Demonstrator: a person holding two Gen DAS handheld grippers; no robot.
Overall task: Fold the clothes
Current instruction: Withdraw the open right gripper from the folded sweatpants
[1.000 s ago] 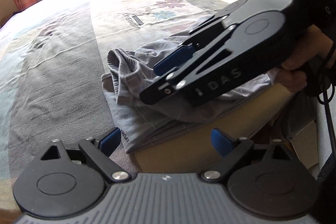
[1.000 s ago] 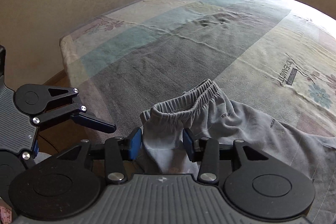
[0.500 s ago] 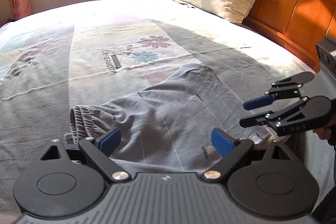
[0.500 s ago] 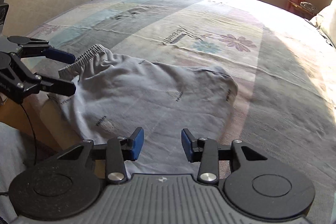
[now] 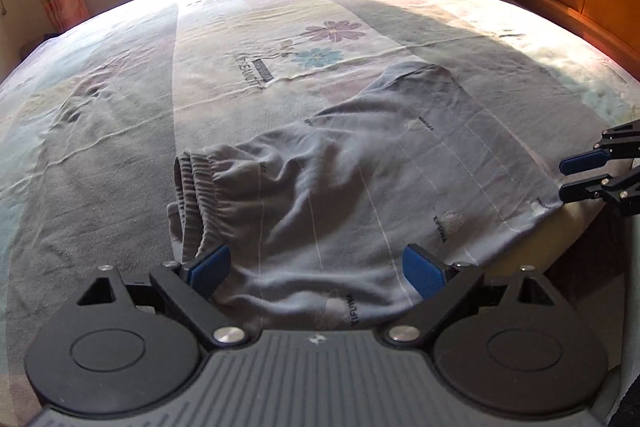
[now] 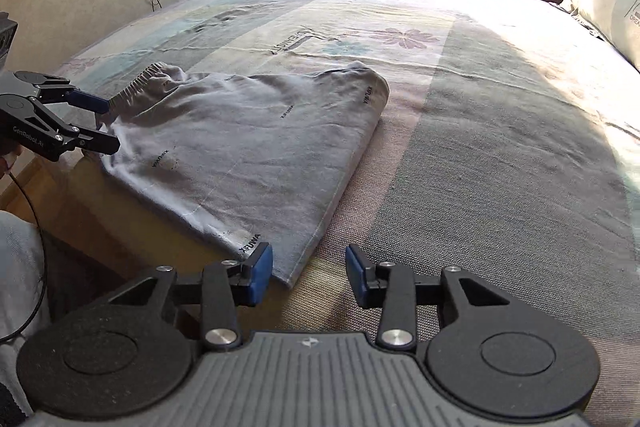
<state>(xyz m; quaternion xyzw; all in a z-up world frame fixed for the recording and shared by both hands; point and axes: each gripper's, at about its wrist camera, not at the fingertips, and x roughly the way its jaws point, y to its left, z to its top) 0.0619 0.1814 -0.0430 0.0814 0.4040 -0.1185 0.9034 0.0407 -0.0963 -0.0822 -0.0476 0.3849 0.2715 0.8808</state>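
From the left wrist, the left gripper [image 5: 316, 273] tilts down over the near edge of the bed [image 5: 120, 115], jaws spread wide and empty above the grey shorts [image 5: 360, 179], by the waistband end. From the right wrist, the right gripper [image 6: 309, 273] angles down at the shorts' [image 6: 248, 147] near hem corner, jaws part open after closing a little, gripping nothing.

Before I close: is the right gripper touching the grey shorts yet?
Cannot tell. In the right wrist view the right gripper stands open over the hem corner of the grey shorts; its left pad overlaps the cloth, with no visible gap.
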